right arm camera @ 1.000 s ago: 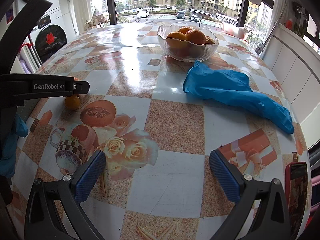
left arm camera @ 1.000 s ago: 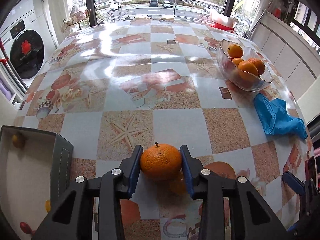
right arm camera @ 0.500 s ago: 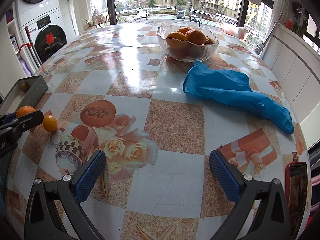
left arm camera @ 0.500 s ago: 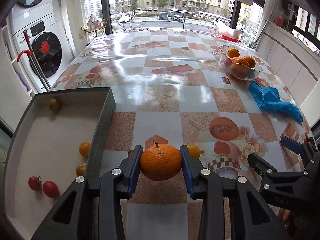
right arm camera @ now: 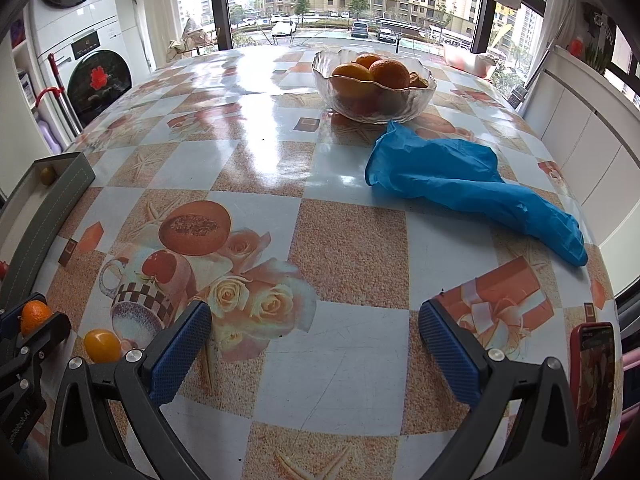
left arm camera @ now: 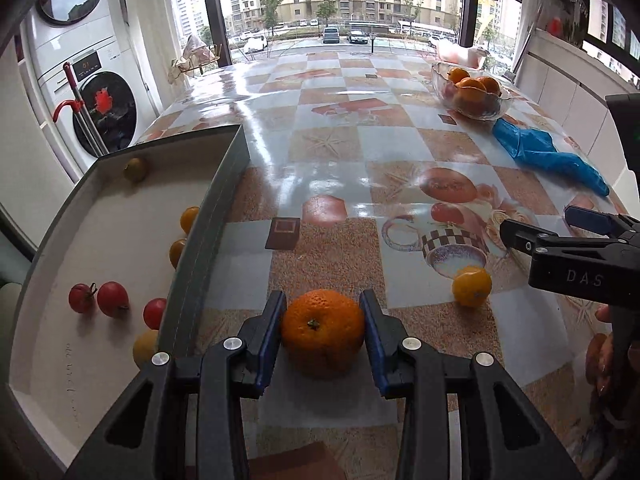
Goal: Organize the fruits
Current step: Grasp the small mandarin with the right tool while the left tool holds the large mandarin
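My left hand-held gripper (left arm camera: 323, 334) is clamped on the round orange mandarin (left arm camera: 322, 330) just right of the grey shallow tray (left arm camera: 224, 184), so I should lift over its wall before releasing, while my right hand-held gripper (right arm camera: 316, 354) waits wide apart over the worktop (right arm camera: 352, 248).

Blue glove (right arm camera: 472, 184) lies crumpled on patterned counter (right arm camera: 348, 240), right of centre. Phone in red case (right arm camera: 594, 384) at lower right edge. Washing machine (left arm camera: 100, 112) upper left.
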`<move>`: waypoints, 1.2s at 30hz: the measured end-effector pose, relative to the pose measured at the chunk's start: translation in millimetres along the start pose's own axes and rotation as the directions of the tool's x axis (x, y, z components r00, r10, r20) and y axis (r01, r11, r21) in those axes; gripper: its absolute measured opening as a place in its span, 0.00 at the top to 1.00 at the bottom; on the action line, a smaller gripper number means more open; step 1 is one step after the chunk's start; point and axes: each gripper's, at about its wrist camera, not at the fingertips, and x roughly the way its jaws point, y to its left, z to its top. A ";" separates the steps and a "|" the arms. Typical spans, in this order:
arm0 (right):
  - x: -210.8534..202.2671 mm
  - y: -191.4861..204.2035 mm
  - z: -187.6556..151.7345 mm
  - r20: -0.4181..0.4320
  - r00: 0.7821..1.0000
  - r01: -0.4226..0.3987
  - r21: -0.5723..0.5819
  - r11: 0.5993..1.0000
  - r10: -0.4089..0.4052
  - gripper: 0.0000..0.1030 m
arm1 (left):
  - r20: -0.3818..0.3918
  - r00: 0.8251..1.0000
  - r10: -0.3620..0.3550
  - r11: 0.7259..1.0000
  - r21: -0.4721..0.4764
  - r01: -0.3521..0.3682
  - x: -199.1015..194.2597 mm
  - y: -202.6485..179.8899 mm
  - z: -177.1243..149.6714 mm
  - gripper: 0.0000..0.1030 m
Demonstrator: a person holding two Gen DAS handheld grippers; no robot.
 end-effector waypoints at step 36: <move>-20.5 104.4 -8.9 -0.069 0.941 -0.338 -0.100 0.936 0.333 0.79 | 0.024 1.000 -0.019 1.000 -0.009 0.019 -19.0 11.3 -31.1 0.61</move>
